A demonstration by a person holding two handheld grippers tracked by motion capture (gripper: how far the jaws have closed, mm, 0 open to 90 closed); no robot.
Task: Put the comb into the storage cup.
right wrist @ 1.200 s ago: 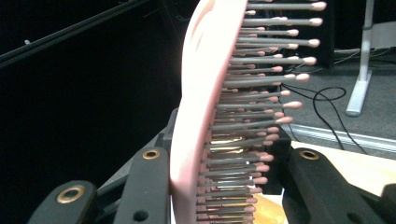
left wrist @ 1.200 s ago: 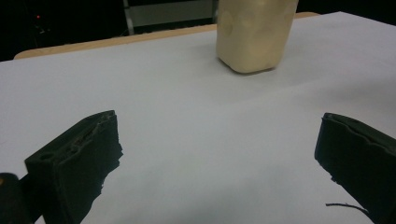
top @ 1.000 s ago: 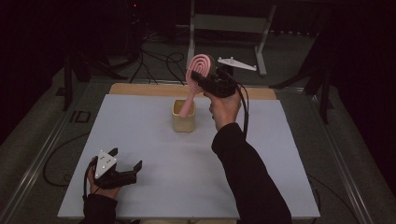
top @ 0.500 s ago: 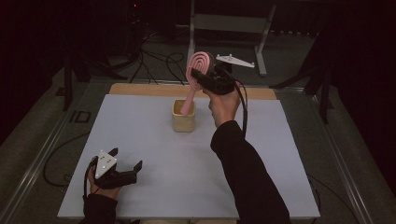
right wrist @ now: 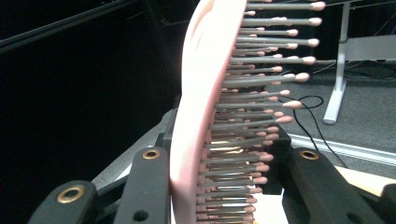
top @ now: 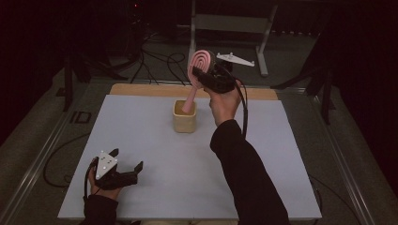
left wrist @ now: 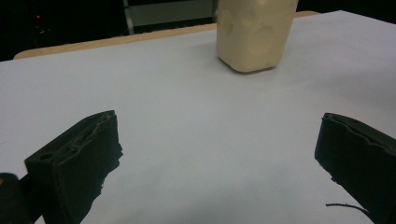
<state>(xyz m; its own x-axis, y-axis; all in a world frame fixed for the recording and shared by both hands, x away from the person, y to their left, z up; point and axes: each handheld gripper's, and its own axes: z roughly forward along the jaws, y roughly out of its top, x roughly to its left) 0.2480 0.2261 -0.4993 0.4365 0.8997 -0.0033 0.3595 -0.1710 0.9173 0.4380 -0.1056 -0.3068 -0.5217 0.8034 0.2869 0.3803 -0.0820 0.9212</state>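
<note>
A pink hairbrush (top: 199, 63) stands nearly upright, its handle end dipping into the mouth of a beige cup (top: 184, 118) at the table's far middle. My right gripper (top: 211, 77) is shut on the brush head from the right, well above the cup. In the right gripper view the jaws clamp the pink back and the bristle side of the hairbrush (right wrist: 201, 107). My left gripper (top: 127, 159) rests on the table at the near left, open and with nothing between its jaws. In the left gripper view the cup (left wrist: 254, 35) stands farther off, beyond the gap of the left gripper (left wrist: 219, 149).
A white mat (top: 141, 136) covers the table, with a wooden strip (top: 141, 90) along its far edge. Behind the table are a metal stand (top: 225, 23) and floor cables (top: 155, 61). Dark floor surrounds the table on both sides.
</note>
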